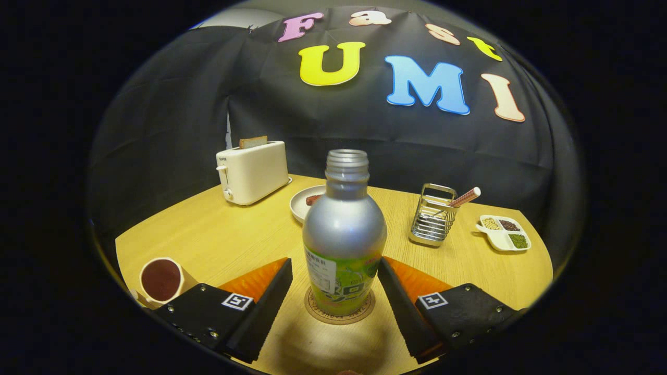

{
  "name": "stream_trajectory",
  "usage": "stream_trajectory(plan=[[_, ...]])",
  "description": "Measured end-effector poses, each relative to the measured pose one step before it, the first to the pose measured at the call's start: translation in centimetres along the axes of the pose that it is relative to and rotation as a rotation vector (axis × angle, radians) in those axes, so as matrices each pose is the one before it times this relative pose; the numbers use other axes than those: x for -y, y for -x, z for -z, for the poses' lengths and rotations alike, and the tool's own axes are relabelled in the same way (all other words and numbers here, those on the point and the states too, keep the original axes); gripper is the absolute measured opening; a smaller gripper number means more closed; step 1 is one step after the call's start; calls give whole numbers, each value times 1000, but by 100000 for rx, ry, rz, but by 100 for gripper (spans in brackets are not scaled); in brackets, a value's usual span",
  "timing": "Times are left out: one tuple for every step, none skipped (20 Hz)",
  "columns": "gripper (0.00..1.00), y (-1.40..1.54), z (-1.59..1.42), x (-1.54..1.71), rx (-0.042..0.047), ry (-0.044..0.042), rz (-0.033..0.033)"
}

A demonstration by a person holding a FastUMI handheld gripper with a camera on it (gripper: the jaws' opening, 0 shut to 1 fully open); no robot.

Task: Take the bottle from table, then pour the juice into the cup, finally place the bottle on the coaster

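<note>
My claw (336,291) is spread wide, fingers flanking the bottle (344,234) with a gap on each side, and the bottle stands upright on the coaster (338,316) between them, so I judge the placing done: I should draw straight back, level, without brushing it. The cup (160,280), dark juice in it, sits left of my left finger. Beyond lie the wooden table (234,234), plate (303,204), toaster (252,172), wire rack (432,214) and snack tray (504,233).
</note>
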State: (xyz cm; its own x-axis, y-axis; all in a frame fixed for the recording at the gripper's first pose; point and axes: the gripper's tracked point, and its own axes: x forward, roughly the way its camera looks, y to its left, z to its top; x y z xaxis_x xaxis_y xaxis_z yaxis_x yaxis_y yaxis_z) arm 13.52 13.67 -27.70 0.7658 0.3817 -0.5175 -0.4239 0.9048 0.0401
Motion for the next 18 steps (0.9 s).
stream_trajectory(plan=[[99, 848, -761, 128, 1743, 261, 1582], [99, 904, -951, 24, 2087, -60, 1666], [99, 1042, -955, -126, 2016, -502, 1030], [99, 1080, -1005, -76, 1893, -464, 1047], [99, 1012, -977, -47, 1837, -331, 889], [99, 1092, -1040, 30, 1756, -98, 997], [99, 1136, -929, -22, 1538, 633, 953], [99, 1176, -992, 132, 1255, 907, 1715], [99, 1132, -1031, -92, 1712, 759, 779], [99, 1086, -1069, -190, 1956, 654, 731], [99, 1171, -905, -21, 1819, 494, 956], [99, 1035, -914, -92, 1933, 135, 1265], [99, 1029, -685, 288, 1463, -157, 2830], [99, 961, -704, 281, 1879, -224, 2839], [99, 825, -629, 42, 1629, -383, 2254], [99, 865, -522, 50, 1257, -717, 1618], [99, 764, -265, -131, 1049, -756, 889], [99, 761, -254, 43, 614, -748, 983]])
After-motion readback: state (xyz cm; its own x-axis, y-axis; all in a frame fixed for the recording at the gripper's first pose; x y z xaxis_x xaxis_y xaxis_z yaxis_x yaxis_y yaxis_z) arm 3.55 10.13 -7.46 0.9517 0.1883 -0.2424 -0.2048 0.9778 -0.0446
